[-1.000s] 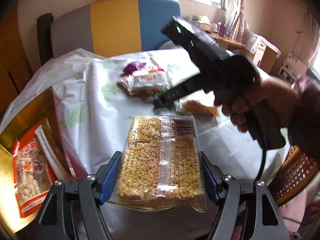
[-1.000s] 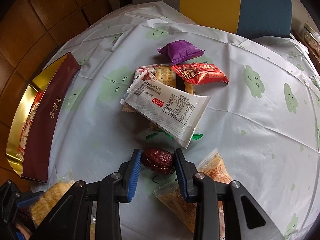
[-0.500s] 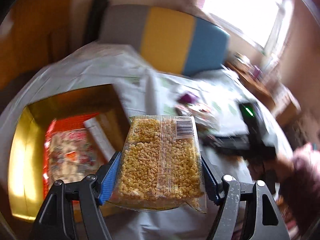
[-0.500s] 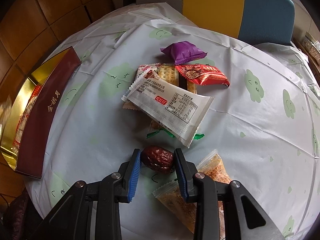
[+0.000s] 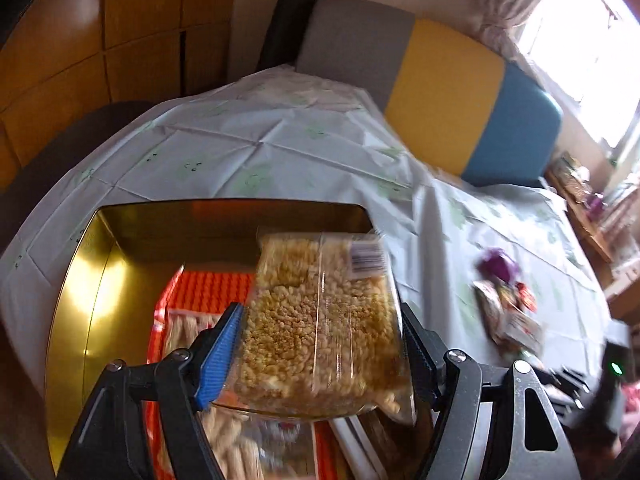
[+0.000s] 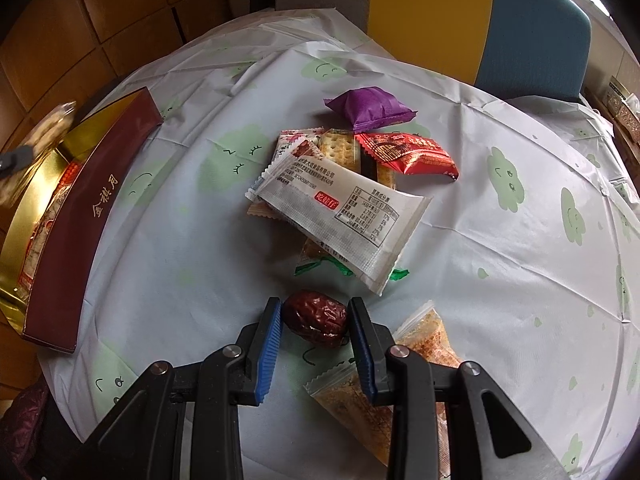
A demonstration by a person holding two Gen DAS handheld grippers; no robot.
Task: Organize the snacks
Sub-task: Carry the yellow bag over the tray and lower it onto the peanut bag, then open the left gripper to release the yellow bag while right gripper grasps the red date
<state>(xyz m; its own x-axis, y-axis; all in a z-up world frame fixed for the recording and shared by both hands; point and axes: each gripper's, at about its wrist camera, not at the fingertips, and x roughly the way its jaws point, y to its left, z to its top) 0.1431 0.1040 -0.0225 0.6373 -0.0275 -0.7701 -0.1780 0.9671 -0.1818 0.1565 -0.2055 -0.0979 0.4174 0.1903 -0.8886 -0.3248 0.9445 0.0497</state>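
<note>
Indoors, round table [image 6: 460, 264] under cloud-print cloth [image 5: 256, 152], tricolour chair [image 5: 448, 96], window [image 5: 592, 48].

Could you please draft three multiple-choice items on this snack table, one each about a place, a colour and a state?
1. Where is the clear pack of yellow puffed-grain cake?
A. On the tablecloth beside the pile
B. Between the left gripper's jaws, above the gold tin box
C. On the chair

2. What colour is the pillow-shaped foil packet at the far end of the pile?
A. Purple
B. Green
C. White

3. How do the right gripper's jaws stand?
A. Wide open over bare cloth
B. Closed on the white sachet
C. Closed on the wrinkled dark red date

Answers:
1 B, the pack spans both pads with the tin's gold floor behind it.
2 A, it is plainly purple.
3 C, both pads press the date's ends.
</note>
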